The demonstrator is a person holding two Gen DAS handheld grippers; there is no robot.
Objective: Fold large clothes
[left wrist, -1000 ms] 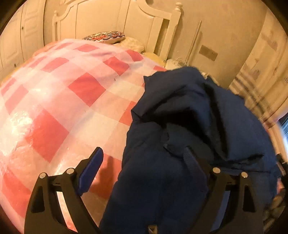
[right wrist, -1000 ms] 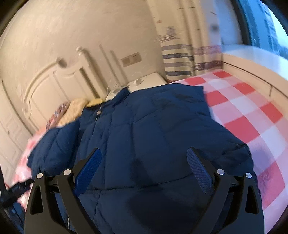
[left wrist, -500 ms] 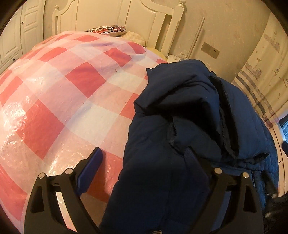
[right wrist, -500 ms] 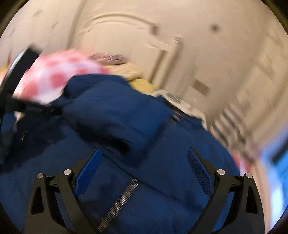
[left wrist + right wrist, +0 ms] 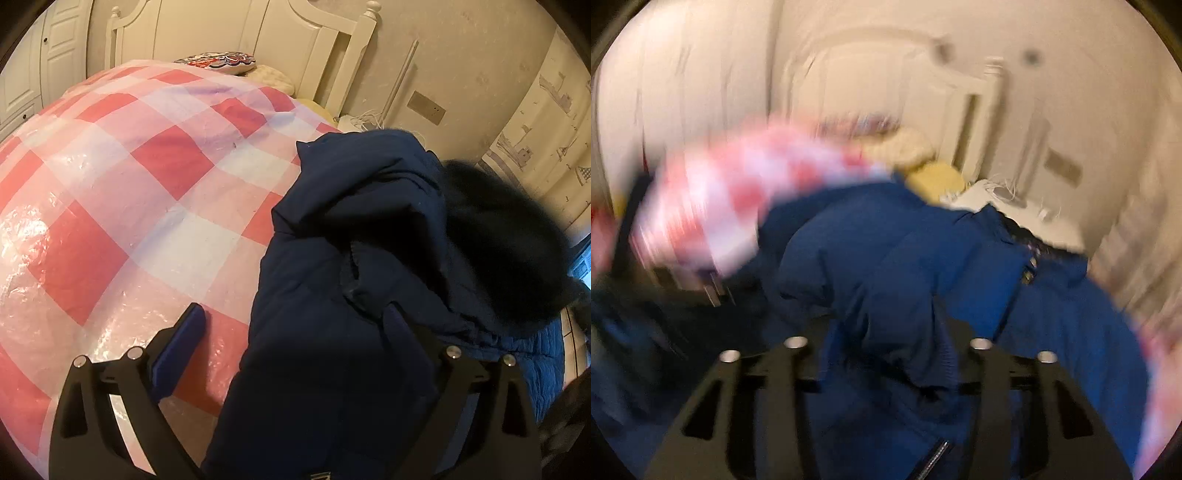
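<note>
A large navy padded jacket (image 5: 354,295) lies crumpled on a bed with a red and white checked cover (image 5: 147,177). My left gripper (image 5: 291,332) is open just above the jacket's near left edge, its left finger over the cover and its right finger over the fabric. In the blurred right wrist view the jacket (image 5: 960,266) fills the lower half, and my right gripper (image 5: 886,332) has its jaws drawn close together on a raised fold of the jacket. A zip shows at the bottom of that view (image 5: 934,458).
A white headboard (image 5: 280,48) and pillows (image 5: 221,62) stand at the far end of the bed. A white bedside unit with cables (image 5: 354,122) sits beside the bed. A striped curtain (image 5: 535,129) hangs at the right.
My right gripper has swung left across the jacket and gone from wide open to closed on a fold. My left gripper has stayed open and drifted slightly over the jacket edge.
</note>
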